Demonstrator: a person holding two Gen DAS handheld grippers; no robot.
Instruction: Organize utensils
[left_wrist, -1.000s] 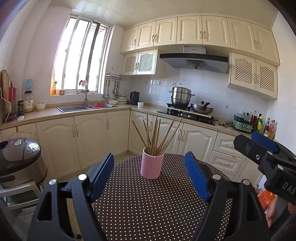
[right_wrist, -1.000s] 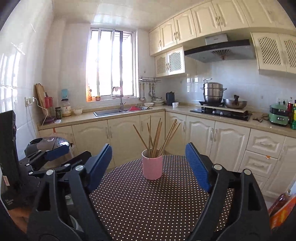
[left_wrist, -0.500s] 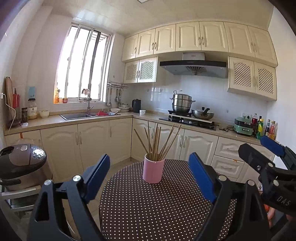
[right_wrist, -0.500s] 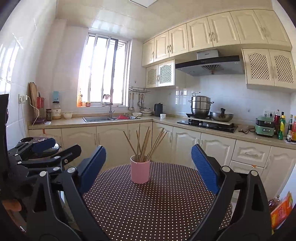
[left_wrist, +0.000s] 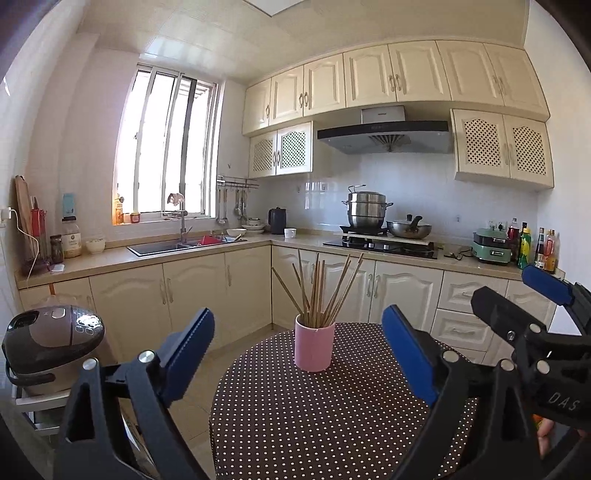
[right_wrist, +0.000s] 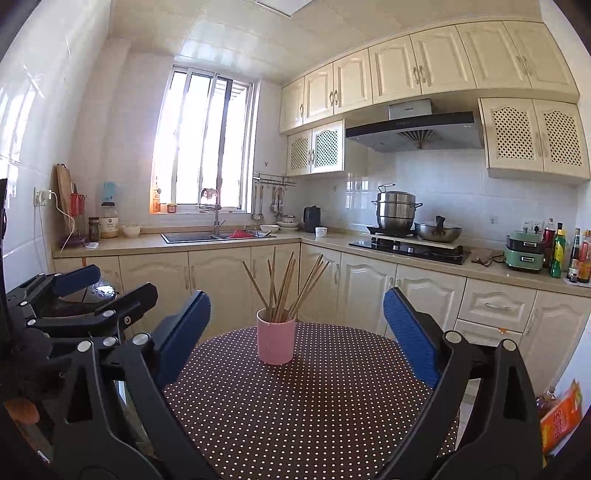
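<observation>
Ahead of the gripper, daylight pours through a tall barred window above a steel sink. Cream cabinets run along the wall straight ahead and to the right, with a dark range hood over a black stove bearing a steel pot. A beige counter wraps the corner. Low to the left sits a dark rice cooker. Directly below stands a round table in brown, white-dotted cloth. White tiles cover the walls.
</observation>
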